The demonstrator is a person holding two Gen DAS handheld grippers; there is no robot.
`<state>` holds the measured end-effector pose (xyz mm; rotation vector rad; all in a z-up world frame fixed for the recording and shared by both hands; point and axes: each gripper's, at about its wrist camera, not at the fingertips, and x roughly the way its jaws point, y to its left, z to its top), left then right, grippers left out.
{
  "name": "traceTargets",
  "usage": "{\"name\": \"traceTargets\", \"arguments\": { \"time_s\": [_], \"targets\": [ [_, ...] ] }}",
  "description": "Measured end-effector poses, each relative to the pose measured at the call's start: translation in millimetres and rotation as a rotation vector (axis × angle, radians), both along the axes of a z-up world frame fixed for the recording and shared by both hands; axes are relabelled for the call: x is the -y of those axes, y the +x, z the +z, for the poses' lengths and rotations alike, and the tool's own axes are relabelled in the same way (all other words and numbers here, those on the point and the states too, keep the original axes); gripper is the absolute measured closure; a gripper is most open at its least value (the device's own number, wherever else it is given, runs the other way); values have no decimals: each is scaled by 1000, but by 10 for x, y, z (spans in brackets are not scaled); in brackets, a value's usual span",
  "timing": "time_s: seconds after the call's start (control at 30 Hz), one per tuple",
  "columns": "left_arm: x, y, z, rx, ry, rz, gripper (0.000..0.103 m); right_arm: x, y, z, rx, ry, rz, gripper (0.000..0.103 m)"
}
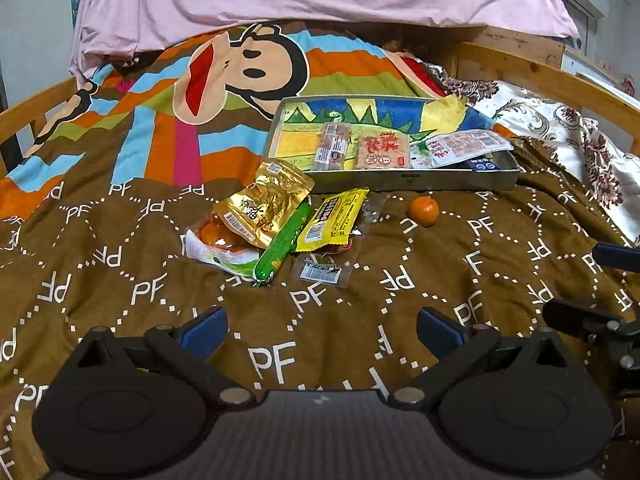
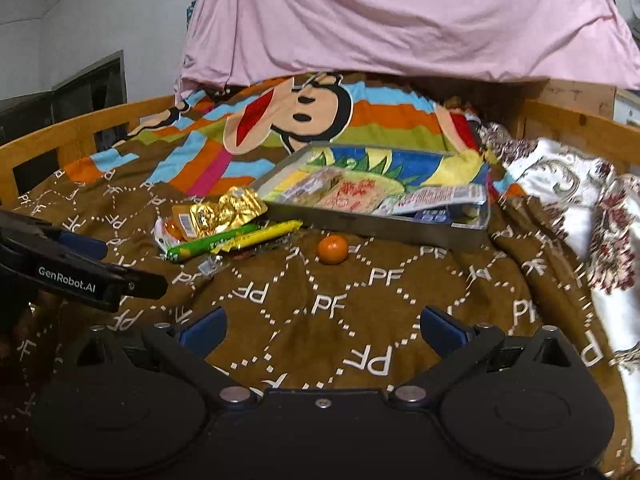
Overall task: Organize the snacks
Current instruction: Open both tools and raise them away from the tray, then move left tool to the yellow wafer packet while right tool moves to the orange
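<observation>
While both of my grippers hang above the brown blanket (image 1: 120, 280) on the bed, I am between picks, with nothing in hand. My left gripper (image 1: 322, 330) has its jaws wide and empty. Ahead of it lies the loose pile: a gold pouch (image 1: 264, 200) on top, a green sausage stick (image 1: 284, 240) and a yellow packet (image 1: 332, 216) just beside it, and a clear wrapper (image 1: 324, 268) nearest me. A small orange (image 1: 423, 211) sits alone to the right, near the metal tray (image 1: 416, 182), which already holds a few packets. My right gripper (image 2: 322, 330) also has wide, empty jaws. I think the next move is to reach forward, close on one loose snack, and carry it over the tray's front wall.
</observation>
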<state>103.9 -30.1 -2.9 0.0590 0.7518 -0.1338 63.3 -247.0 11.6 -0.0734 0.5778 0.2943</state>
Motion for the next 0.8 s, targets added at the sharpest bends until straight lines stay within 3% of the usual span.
{"name": "traceTargets", "arguments": {
  "time_s": [0.37, 0.8],
  "targets": [
    [-1, 152, -20, -20, 8, 14, 0, -14, 177, -135, -51, 31, -10, 1],
    [-38, 384, 92, 8, -12, 17, 0, 37, 461, -242, -47, 36, -41, 1]
  ]
}}
